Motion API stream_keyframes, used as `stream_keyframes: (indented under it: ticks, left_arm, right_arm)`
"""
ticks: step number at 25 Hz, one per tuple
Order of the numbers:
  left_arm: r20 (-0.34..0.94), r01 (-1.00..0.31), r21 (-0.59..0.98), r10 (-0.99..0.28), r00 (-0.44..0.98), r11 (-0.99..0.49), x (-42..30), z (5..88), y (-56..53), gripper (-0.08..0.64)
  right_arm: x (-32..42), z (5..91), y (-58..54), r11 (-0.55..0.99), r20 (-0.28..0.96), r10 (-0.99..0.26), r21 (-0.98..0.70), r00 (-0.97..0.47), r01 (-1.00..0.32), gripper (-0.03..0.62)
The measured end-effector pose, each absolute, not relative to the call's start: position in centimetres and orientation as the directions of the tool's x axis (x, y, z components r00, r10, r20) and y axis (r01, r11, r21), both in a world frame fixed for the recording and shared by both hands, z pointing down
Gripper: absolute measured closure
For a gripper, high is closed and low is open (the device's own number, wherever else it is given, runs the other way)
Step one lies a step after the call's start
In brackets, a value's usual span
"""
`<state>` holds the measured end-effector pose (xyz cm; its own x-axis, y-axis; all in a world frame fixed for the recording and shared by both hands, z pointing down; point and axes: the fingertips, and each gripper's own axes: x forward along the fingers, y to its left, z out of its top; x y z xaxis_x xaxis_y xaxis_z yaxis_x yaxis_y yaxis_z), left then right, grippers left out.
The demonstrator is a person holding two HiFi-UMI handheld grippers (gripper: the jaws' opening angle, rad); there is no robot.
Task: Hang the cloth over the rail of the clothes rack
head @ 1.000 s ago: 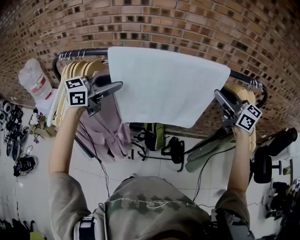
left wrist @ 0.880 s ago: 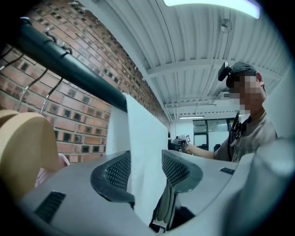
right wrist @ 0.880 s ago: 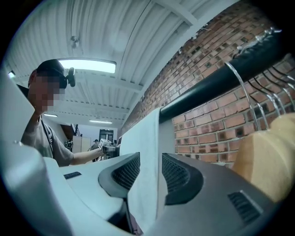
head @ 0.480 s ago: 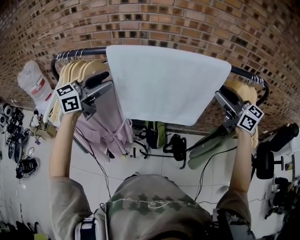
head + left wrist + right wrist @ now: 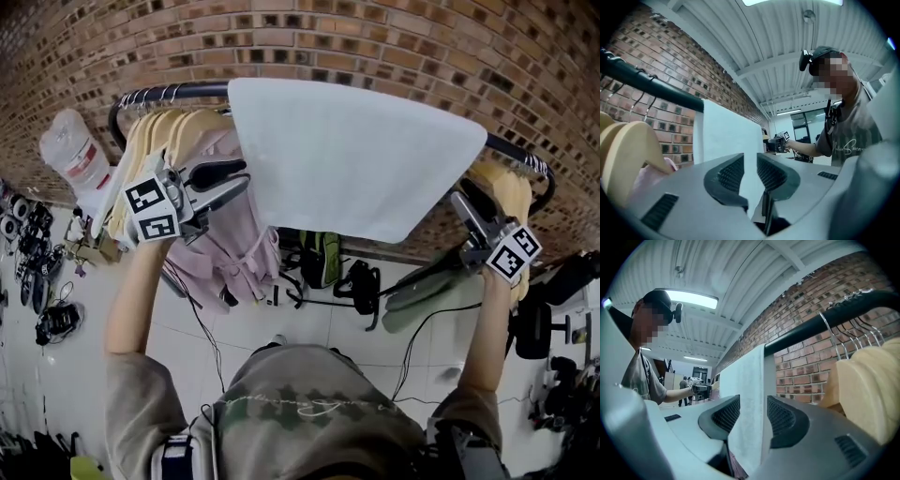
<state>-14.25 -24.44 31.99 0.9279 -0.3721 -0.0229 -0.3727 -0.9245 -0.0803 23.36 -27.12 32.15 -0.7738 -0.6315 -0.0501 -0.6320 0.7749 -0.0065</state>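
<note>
A white cloth [image 5: 356, 155] hangs draped over the black rail [image 5: 178, 92] of the clothes rack. My left gripper [image 5: 242, 176] points level at the cloth's left edge, just short of it. Its jaws have just been closing, stand open, and have nothing between them. In the left gripper view the cloth [image 5: 724, 136] shows beyond the left gripper [image 5: 750, 161], under the rail [image 5: 642, 82]. My right gripper [image 5: 461, 199] is at the cloth's right edge. Its jaws have just been opening. In the right gripper view the cloth [image 5: 745, 376] hangs loose in the right gripper [image 5: 753, 404].
Wooden hangers [image 5: 164, 136] and a pink garment [image 5: 230, 248] hang on the rail to the left of the cloth, and more hangers [image 5: 506, 187] hang to its right. A brick wall stands behind. On the floor are a large bottle [image 5: 75, 164], bags [image 5: 323, 258] and cables.
The left gripper's jaws spread wider, then narrowed, and it has sunk slightly beside the cloth's left edge. The right gripper has stayed at the right edge, its jaws a little wider.
</note>
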Motion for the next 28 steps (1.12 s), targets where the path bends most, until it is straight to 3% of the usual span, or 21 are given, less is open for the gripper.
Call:
stream_keyframes:
  ticks: [2,3,9,15,17,28]
  left_arm:
    - [-0.007,-0.355,-0.083,-0.356,0.935,-0.931,-13.6,32.5,-24.4,0.545]
    - [0.001,-0.349,-0.074,-0.350,0.937,-0.934,-13.3,32.8,-24.6,0.552]
    - [0.005,-0.277,-0.024,-0.277,0.961,-0.961,-12.4,33.5,-24.9,0.552]
    - [-0.058,-0.251,0.050,-0.254,0.966,-0.967,-13.2,33.4,-26.3,0.552]
    - [-0.050,-0.234,0.064,-0.237,0.970,-0.970,-13.2,34.0,-26.5,0.552]
    - [0.009,-0.177,0.016,-0.176,0.984,-0.984,-12.8,35.9,-25.7,0.552]
  right_arm:
    - [23.1,32.1,-27.1,0.773,-0.054,-0.633,-0.010,-0.772,-0.634,0.431]
    - [22.8,32.1,-27.0,0.773,-0.055,-0.634,-0.011,-0.771,-0.635,0.431]
    - [22.1,30.4,-26.3,0.717,-0.107,-0.693,0.004,-0.713,-0.697,0.431]
    - [19.3,29.9,-24.9,0.743,-0.092,-0.663,0.040,-0.743,-0.668,0.436]
    - [18.1,30.1,-24.2,0.746,-0.075,-0.657,0.073,-0.750,-0.661,0.572]
    - [11.2,33.0,-22.2,0.827,-0.028,-0.560,0.044,-0.828,-0.561,0.581]
